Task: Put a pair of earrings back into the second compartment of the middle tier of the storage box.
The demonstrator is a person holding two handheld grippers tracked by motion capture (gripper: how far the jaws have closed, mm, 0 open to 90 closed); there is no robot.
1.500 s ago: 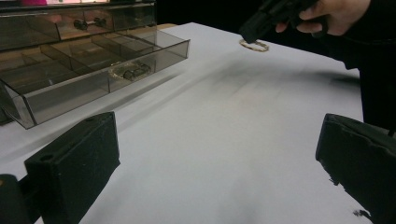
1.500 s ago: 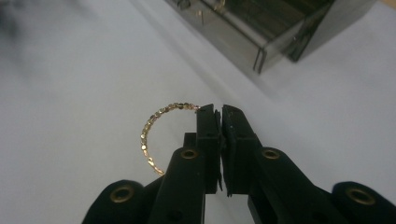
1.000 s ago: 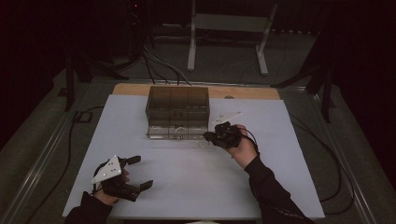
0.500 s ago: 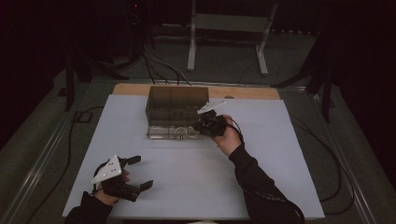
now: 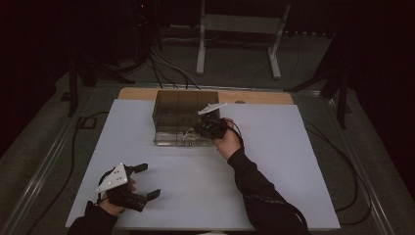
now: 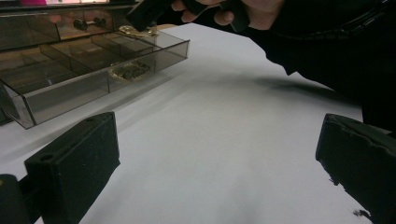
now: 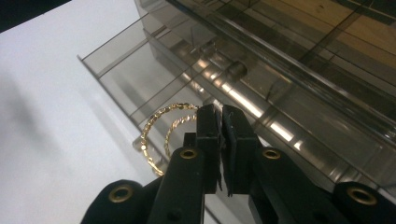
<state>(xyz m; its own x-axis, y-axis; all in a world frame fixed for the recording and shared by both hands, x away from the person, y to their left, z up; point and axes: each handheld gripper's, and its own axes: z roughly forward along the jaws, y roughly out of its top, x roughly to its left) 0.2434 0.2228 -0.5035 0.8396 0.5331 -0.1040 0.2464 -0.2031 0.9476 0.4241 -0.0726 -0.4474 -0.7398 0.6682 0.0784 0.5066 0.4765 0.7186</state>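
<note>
In the high view, my left gripper [image 5: 145,181] rests low on the matte white table sheet [image 5: 293,161] at the near left, its two black jaws spread wide with nothing between them and pointing toward the right; the grey three-cornered plate [image 5: 112,178] sits flat on top. My right gripper [image 5: 208,128] is held at the front edge of the smoky transparent plastic organiser box [image 5: 178,110], which stands at the far middle of the sheet with its long axis running left to right. In the left gripper view, the two blocky matte jaws stand far apart over bare sheet; the organiser's open drawer tray [image 6: 93,88] shows thin dividers forming rectangular compartments, and a coiled gold chain [image 6: 129,72] lies in a front compartment. In the right gripper view, the jaws are pressed nearly together, pointing toward the drawer; whether they pinch anything I cannot tell. A beaded gold chain [image 7: 161,130] hangs in two loops just left of the jaw tips, over the drawer's front edge.
</note>
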